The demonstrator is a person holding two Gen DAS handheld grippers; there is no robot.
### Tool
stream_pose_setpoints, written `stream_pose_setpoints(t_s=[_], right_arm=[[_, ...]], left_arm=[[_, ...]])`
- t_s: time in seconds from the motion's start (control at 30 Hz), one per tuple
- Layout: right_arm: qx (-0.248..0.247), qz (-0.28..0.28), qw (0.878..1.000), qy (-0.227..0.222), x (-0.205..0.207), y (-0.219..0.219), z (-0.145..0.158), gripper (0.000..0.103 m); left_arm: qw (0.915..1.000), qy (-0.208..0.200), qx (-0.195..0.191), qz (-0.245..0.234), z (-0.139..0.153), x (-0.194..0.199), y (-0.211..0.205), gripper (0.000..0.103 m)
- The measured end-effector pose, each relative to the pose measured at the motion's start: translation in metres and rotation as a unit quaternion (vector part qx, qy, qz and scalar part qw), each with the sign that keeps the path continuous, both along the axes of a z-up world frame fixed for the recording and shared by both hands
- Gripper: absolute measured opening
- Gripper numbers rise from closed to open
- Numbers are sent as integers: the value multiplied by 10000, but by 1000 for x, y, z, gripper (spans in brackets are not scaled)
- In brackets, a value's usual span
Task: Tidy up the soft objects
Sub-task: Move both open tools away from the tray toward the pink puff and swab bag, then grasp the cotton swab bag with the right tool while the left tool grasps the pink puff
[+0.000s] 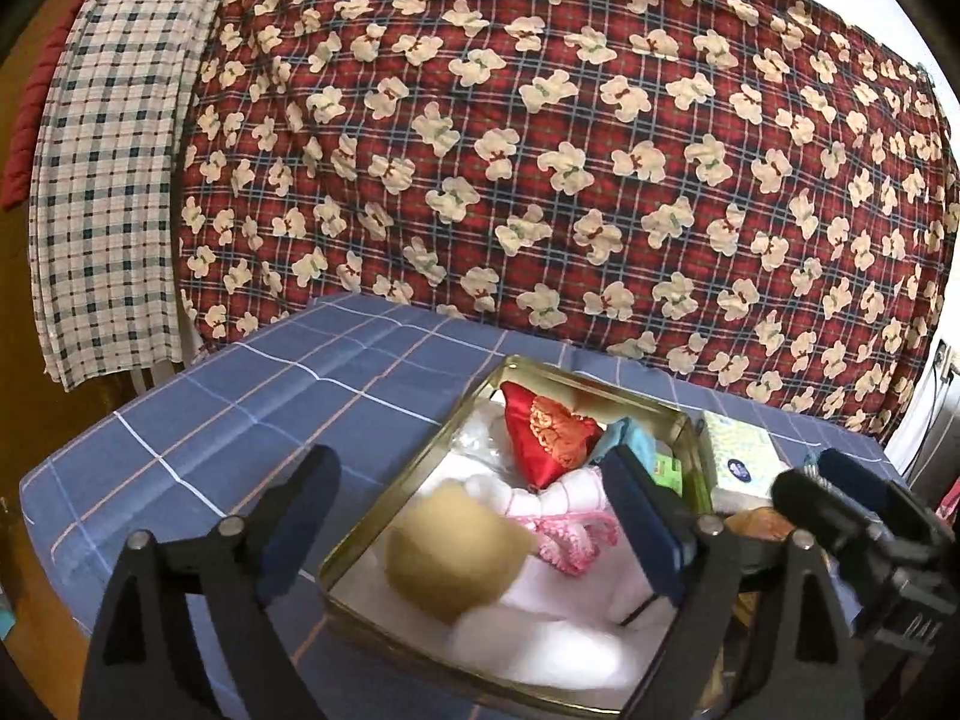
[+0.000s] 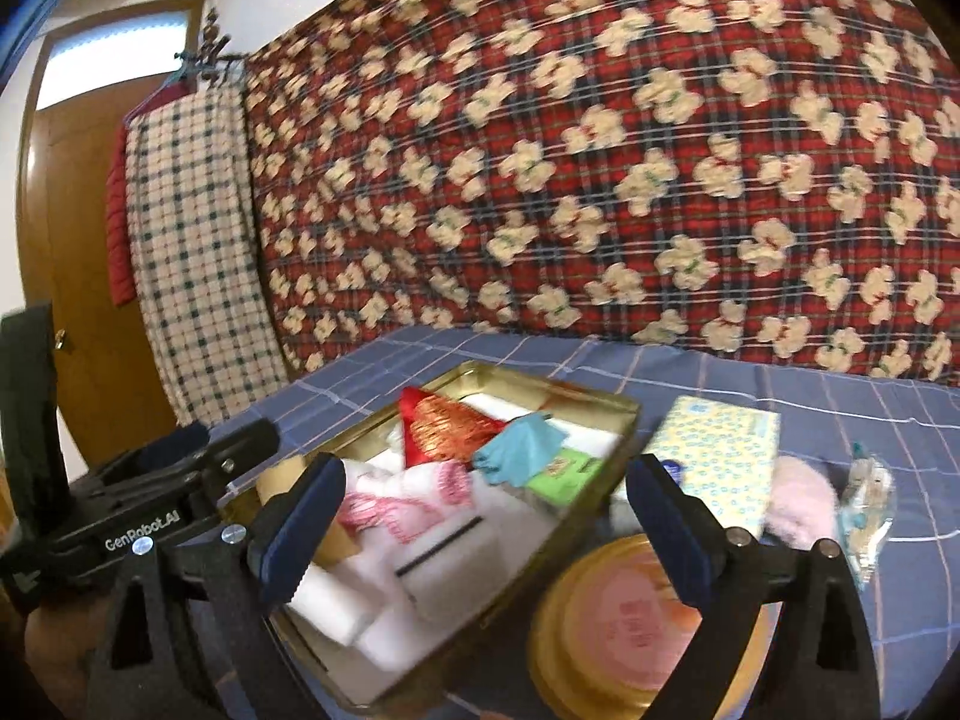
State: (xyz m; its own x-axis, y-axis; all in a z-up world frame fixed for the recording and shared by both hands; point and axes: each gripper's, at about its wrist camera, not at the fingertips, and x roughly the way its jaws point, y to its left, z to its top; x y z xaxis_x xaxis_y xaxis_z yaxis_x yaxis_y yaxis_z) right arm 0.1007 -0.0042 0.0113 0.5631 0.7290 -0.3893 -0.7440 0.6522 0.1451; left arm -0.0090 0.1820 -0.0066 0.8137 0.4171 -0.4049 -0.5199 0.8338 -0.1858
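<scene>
A gold tin box (image 1: 384, 498) (image 2: 606, 402) sits on the blue checked tablecloth. It holds a red embroidered pouch (image 1: 549, 438) (image 2: 444, 426), a teal cloth (image 1: 630, 438) (image 2: 519, 447), white and pink cloths (image 1: 564, 516) (image 2: 414, 498), a green packet (image 2: 564, 471) and a tan soft ball (image 1: 450, 558). My left gripper (image 1: 474, 534) is open and empty over the box, above the tan ball. My right gripper (image 2: 486, 528) is open and empty over the box's near right side. The left gripper's body (image 2: 150, 492) shows at the left of the right wrist view.
A tissue pack (image 1: 738, 456) (image 2: 714, 456) lies right of the box. A round gold tin with a pink lid (image 2: 624, 630) sits near the right gripper. A pink fluffy item (image 2: 801, 501) and a clear wrapped item (image 2: 867, 498) lie further right. A bear-print quilt (image 1: 540, 150) hangs behind.
</scene>
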Motion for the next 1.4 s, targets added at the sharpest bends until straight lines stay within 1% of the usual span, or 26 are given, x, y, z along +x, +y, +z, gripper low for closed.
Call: stream_pose_setpoints(t_s=[0.07, 0.17, 0.27, 0.3, 0.37, 0.47, 0.5, 0.57, 0.63, 0.73, 0.8, 0.9, 0.93, 0.97, 1.0, 1.07, 1.13, 1.2, 1.23, 1.27, 1.3, 1.4], right_arm=[[44, -106, 9999, 7, 5, -12, 1, 96], [-67, -341, 9994, 1, 14, -30, 0, 96], [-156, -594, 9981, 4, 25, -54, -2, 96], [-190, -699, 9974, -2, 29, -63, -3, 96], [-267, -1045, 9942, -5, 41, -85, -4, 96], [-291, -1678, 9853, 94, 62, -119, -5, 96], [-317, -1934, 9805, 150, 72, -130, -5, 96], [-304, -2233, 9736, 368, 93, -149, -9, 96], [-439, -2437, 9670, 600, 114, -158, -15, 96], [-632, -2535, 9614, 868, 139, -163, -26, 96], [-713, -2493, 9595, 1100, 153, -161, -35, 96], [-745, -2474, 9556, 1419, 170, -158, -51, 95], [-712, -2430, 9549, 1551, 175, -157, -55, 93], [-709, -2393, 9537, 1676, 180, -156, -60, 86], [-722, -2345, 9528, 1791, 184, -155, -65, 81], [-705, -2237, 9529, 1922, 188, -152, -72, 81], [-645, -2056, 9546, 2058, 189, -151, -76, 73], [-660, -1883, 9557, 2166, 190, -148, -81, 45], [-614, -1758, 9571, 2221, 190, -147, -82, 44], [-587, -1711, 9581, 2220, 190, -146, -83, 39], [-519, -1659, 9599, 2201, 188, -148, -81, 36], [-248, -1570, 9629, 2179, 185, -155, -79, 35]], left_arm=[[10000, -28, -25, -75, 1, 0, -3, 90], [9998, -11, 77, -164, 3, 4, -15, 90], [9991, -20, 104, -404, 6, 11, -31, 90], [9986, -7, 163, -501, 7, 15, -40, 92], [9972, 5, 250, -706, 11, 23, -56, 98], [9946, -27, 315, -990, 15, 34, -78, 99], [9935, -10, 360, -1079, 17, 41, -87, 99], [9908, 53, 371, -1303, 18, 53, -102, 99], [9879, 114, 355, -1505, 20, 67, -115, 100], [9851, 289, 331, -1662, 21, 94, -131, 100], [9826, 424, 264, -1787, 21, 111, -140, 100], [9787, 592, 347, -1936, 25, 133, -155, 100], [9781, 632, 398, -1941, 26, 138, -158, 100], [9776, 685, 464, -1938, 25, 143, -165, 100], [9766, 734, 478, -1966, 26, 148, -167, 100], [9760, 814, 466, -1967, 25, 156, -168, 100], [9751, 898, 415, -1985, 24, 163, -170, 100], [9742, 966, 352, -2009, 21, 168, -171, 100], [9734, 1020, 336, -2026, 20, 171, -172, 100], [9722, 1073, 319, -2059, 19, 173, -173, 99], [9713, 1118, 316, -2076, 18, 176, -175, 98], [9667, 1270, 439, -2177, 18, 182, -185, 95]])
